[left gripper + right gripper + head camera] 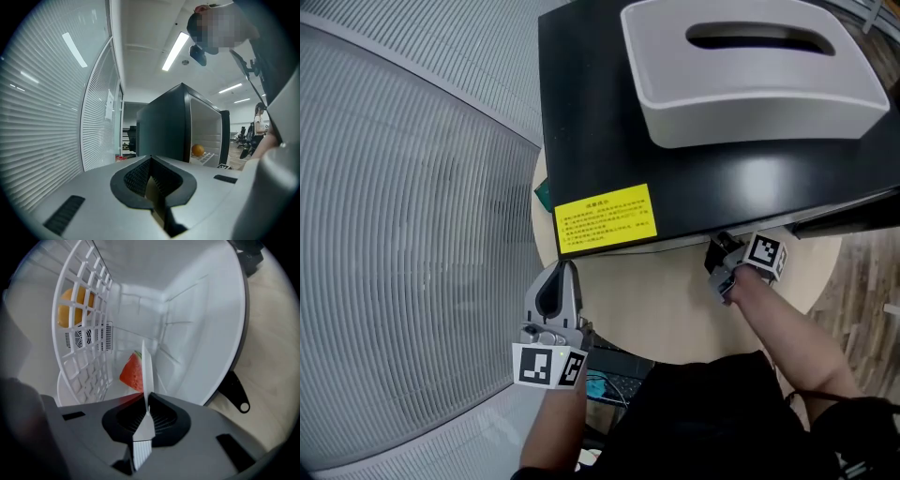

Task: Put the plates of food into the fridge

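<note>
Beige tabletop [675,309] is seen under a black fridge [600,141], with a tissue box [750,75] laid on top of it. The right gripper [146,399] is closed on the rim of a white plate [147,366]. This plate is seen edge-on and is already inside the white lower compartment, under the wire shelf [89,338]. A watermelon slice [131,373] is carried on the plate, and an orange [70,310] is seen on the shelf above. The left gripper [568,270] is held over the table by the fridge's left front corner, with its jaws together and nothing between them.

The step in hand is judged to be the setting-down. The plate should be held level so that the slice is not slid off. It should be pushed far enough in that its rim is clear of the opening, then lowered until its base is borne by the compartment floor. Only then should the jaws be opened. The shelf above should not be knocked, and the gripper is best drawn straight back out.
</note>
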